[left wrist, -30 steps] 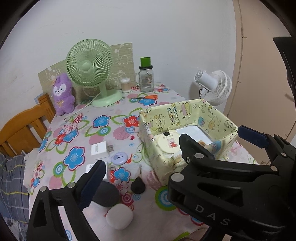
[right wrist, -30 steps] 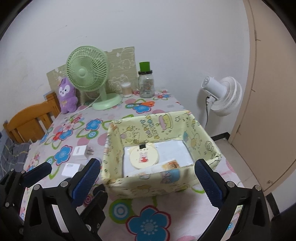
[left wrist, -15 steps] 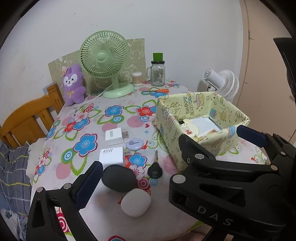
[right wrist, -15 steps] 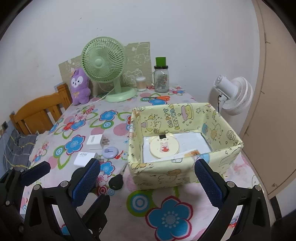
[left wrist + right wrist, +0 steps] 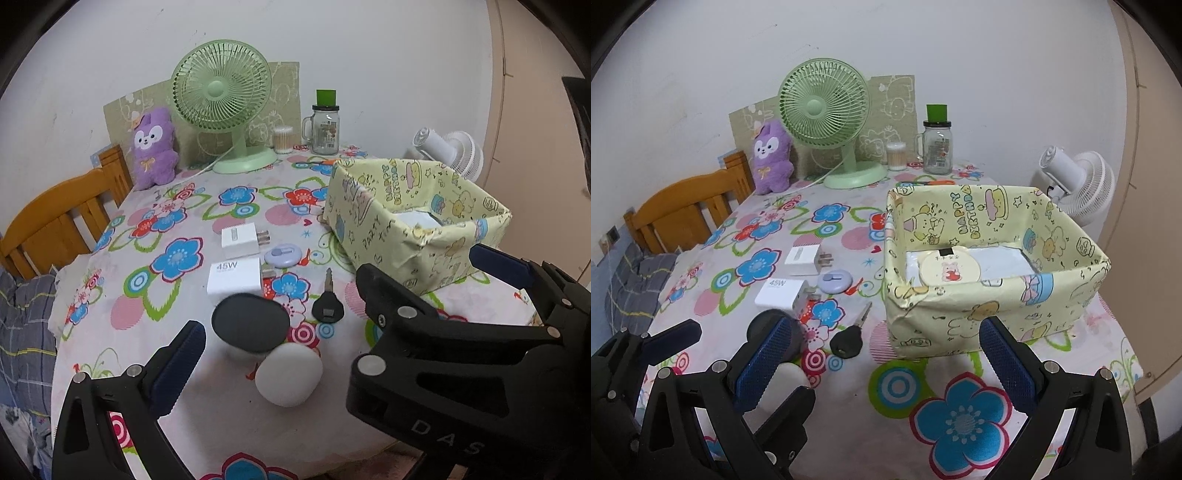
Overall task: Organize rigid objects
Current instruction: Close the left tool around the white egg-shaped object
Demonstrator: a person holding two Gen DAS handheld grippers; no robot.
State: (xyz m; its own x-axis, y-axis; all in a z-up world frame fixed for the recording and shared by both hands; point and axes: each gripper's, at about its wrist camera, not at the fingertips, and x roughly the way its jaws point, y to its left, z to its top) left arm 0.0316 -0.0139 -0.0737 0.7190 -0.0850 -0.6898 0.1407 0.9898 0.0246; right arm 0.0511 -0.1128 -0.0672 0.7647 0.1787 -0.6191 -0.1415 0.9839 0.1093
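On the flowered tablecloth lie two white chargers, the far one and the 45W one, a lilac round gadget, a black key, a dark oval case and a white oval case. A yellow cartoon-print box holds a round cream tin on white paper. My left gripper is open and empty, hovering above the cases. My right gripper is open and empty in front of the box.
A green desk fan, a purple plush, a cotton-swab jar and a glass mug jar stand at the table's back. A wooden chair is at the left. A white fan stands beyond the box.
Both grippers have pulled back and to the left. The small items on the cloth have come into fuller view. Nothing was grasped.
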